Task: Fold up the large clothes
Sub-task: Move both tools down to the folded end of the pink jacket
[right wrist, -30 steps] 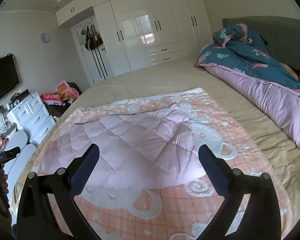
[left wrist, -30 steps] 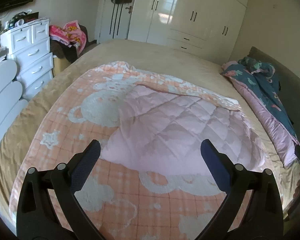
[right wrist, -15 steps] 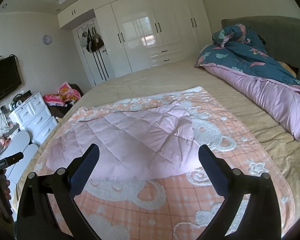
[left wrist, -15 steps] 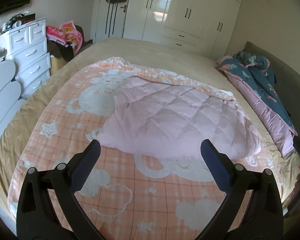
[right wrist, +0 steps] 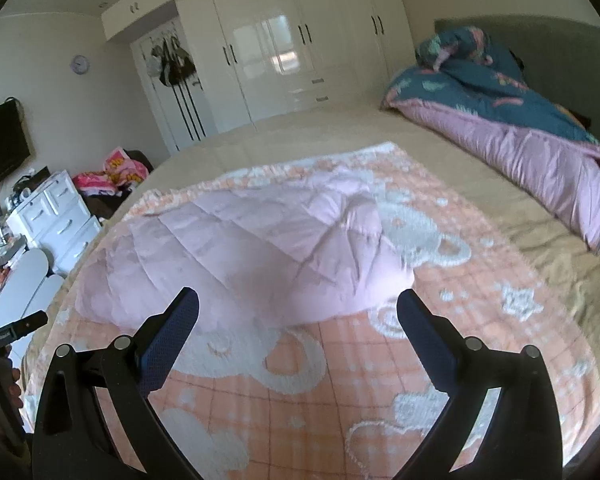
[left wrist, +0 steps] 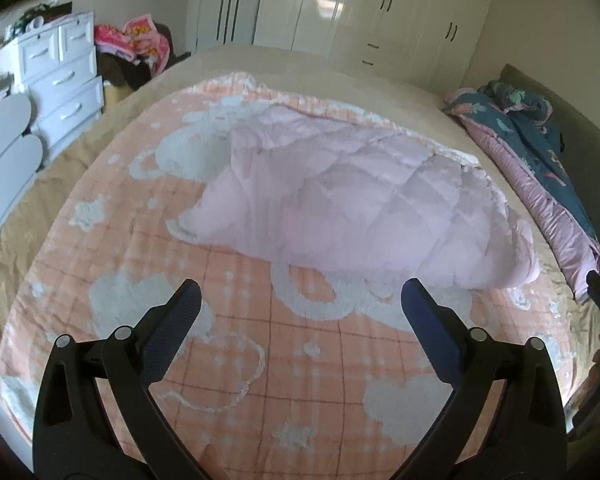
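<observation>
Pink quilted jacket (left wrist: 352,208), or a padded garment much like it, lies in a soft heap on the peach blanket (left wrist: 260,344) that covers the middle of the bed (right wrist: 452,168). We cannot make out sleeves or a collar in the bunched fabric. Our left gripper (left wrist: 300,312) hangs above the bare blanket just short of the garment's near edge, fingers spread wide and holding nothing. Our right gripper (right wrist: 298,314) is likewise spread and empty, with its left finger over the garment's near hem.

We judge the fold has not really begun, since the garment sits puffed and uneven. To do this step well, we should first find two true corners or the shoulder seams, pinch only the top layer at each, and keep the blanket out of the bite. Lifting both ends evenly would let the padding flatten before any fold. The rumpled duvet (right wrist: 512,120) by the headboard lies well apart and should not interfere.
</observation>
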Demonstrator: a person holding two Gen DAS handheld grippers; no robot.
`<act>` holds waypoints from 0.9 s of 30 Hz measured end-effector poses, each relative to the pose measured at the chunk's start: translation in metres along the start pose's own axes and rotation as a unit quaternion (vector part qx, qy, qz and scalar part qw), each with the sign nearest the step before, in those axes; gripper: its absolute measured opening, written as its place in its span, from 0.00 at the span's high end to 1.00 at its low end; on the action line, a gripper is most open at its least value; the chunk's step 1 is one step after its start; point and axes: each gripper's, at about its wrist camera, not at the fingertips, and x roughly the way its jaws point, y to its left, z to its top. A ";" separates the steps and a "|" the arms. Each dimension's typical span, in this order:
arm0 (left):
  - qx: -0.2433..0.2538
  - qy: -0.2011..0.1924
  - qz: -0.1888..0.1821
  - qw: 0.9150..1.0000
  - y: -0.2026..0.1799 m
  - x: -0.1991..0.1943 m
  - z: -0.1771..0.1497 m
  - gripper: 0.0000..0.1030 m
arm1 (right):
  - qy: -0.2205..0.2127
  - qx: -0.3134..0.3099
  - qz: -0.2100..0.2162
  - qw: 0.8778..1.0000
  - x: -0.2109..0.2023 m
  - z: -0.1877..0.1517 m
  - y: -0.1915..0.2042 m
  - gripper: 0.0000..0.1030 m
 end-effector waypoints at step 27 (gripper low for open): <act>-0.264 0.057 -0.081 0.960 0.068 0.122 0.025 0.09 | 0.083 0.247 0.003 0.965 0.142 -0.015 -0.058 0.04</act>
